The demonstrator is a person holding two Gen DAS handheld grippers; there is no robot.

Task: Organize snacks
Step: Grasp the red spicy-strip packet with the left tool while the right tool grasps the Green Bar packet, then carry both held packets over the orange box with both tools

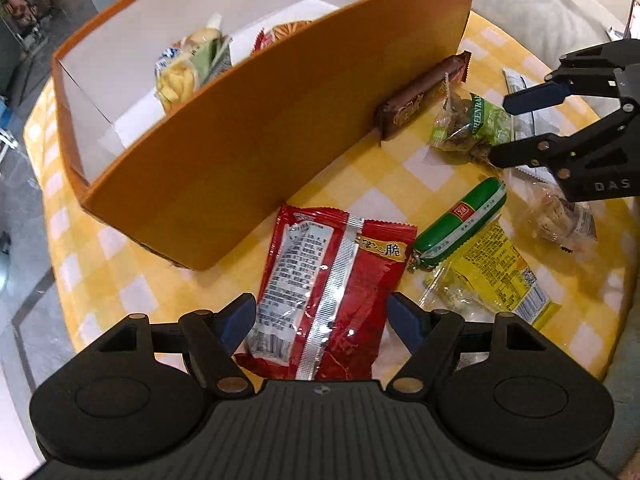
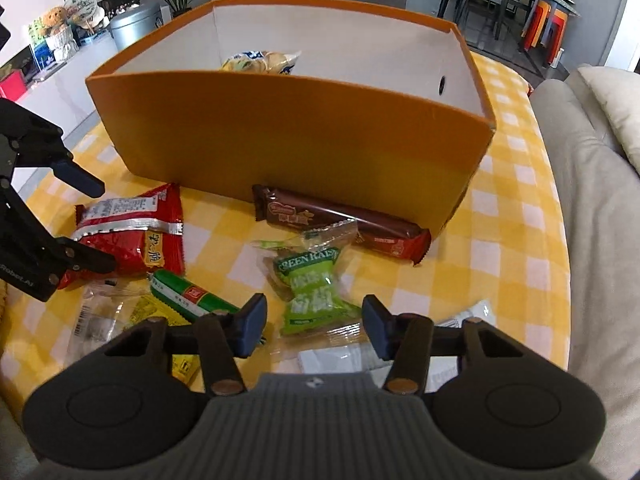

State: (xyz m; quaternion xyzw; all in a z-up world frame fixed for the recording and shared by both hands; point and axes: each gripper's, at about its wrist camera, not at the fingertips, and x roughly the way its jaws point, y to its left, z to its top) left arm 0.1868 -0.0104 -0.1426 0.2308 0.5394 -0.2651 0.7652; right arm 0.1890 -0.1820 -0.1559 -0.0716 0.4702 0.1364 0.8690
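**Snack sorting: both grippers down over the loose packets**

So, the tall orange cardboard box (image 2: 288, 136) with its plain white inside sits on a round table under a yellow-and-white checked cloth (image 1: 384, 184). A few crinkly packets already lie in the box, including a clear bag of pale round biscuits (image 2: 260, 61).

Everything else is loose on the cloth in front of it. The long brown foil-wrapped chocolate bar (image 2: 340, 222) lies right against the box wall. Just beside it is the small green-and-clear plastic packet (image 2: 316, 284) with twisted ends. The glossy red foil pouch (image 1: 324, 292), back side up with a silver seam down the middle, lies flat near the box corner. A smooth green sausage-shaped tube (image 1: 460, 220) rests partly on a yellow plastic wrapper (image 1: 492, 276).

The left gripper (image 1: 322, 316) hangs over the red pouch, blue pads spread on either side of it, not pressing on it. The right gripper (image 2: 314, 322) has its jaws apart around the near end of the green packet, pads clear of the wrapper as far as I can tell.
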